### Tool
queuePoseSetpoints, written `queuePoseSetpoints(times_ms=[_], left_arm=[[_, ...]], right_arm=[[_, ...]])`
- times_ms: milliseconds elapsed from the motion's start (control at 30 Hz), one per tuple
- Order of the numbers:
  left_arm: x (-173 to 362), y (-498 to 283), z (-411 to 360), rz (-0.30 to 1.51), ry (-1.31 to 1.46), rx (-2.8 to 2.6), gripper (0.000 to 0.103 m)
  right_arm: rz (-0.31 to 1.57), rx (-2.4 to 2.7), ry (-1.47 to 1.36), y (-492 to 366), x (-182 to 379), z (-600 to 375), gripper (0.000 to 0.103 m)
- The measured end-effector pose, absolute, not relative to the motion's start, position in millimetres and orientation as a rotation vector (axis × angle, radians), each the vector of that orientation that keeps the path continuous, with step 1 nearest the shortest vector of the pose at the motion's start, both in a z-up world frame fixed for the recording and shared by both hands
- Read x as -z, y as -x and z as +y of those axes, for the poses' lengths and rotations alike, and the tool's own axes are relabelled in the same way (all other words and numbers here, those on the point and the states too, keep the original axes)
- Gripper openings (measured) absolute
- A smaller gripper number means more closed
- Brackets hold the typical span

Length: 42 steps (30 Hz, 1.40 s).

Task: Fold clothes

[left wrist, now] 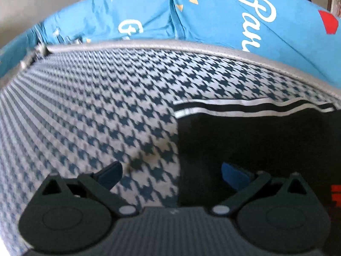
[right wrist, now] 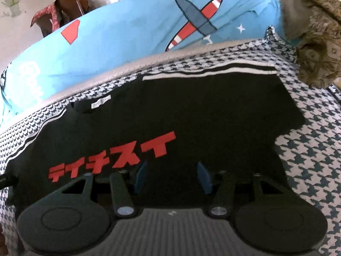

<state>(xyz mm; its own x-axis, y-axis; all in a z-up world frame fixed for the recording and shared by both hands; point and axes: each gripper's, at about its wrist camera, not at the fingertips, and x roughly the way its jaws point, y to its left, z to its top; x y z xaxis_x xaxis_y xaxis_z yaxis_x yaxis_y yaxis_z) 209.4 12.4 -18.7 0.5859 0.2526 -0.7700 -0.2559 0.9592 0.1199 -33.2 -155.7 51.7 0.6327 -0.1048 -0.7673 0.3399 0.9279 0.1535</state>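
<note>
Black garment [right wrist: 191, 115] with red lettering lies flat on the houndstooth mat [left wrist: 85, 106], striped edge at the far side. Left tongs [left wrist: 170, 175] and right tongs [right wrist: 172, 177] both agape, holding nothing. Spread-out or part-folded: can't tell.

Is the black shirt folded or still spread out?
Cannot tell for certain: the black shirt lies flat on the houndstooth cover, lettering up, no fold visible.

Black shirt [right wrist: 191, 115]: red katakana, perhaps "テイチスイ". Blue bedding [left wrist: 213, 21]: white script "Pau…", cut off.
</note>
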Motion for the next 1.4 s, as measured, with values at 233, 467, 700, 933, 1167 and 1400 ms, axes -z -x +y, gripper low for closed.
queuePoseSetpoints(times_ms=[233, 467, 700, 933, 1167, 1400], left_arm=[[20, -212, 16, 0.875, -0.053, -0.383, 0.103], [20, -211, 20, 0.881, -0.032, -0.399, 0.103], [15, -205, 25, 0.893, -0.009, -0.450, 0.103], [8, -200, 37, 0.945, 0.088, -0.432, 0.103], [-9, -188, 16, 0.927, 0.074, -0.305, 0.103], [-20, -162, -41, 0.895, -0.036, -0.039, 0.103]], right_arm=[[0.863, 0.247, -0.286, 32, -50, -152, 0.063], [0.871, 0.242, -0.243, 28, -48, -145, 0.070], [0.882, 0.230, -0.182, 25, -45, -136, 0.076], [0.878, 0.237, -0.200, 26, -48, -141, 0.077], [0.825, 0.262, -0.272, 36, -60, -162, 0.076], [0.858, 0.198, -0.291, 41, -55, -165, 0.066]])
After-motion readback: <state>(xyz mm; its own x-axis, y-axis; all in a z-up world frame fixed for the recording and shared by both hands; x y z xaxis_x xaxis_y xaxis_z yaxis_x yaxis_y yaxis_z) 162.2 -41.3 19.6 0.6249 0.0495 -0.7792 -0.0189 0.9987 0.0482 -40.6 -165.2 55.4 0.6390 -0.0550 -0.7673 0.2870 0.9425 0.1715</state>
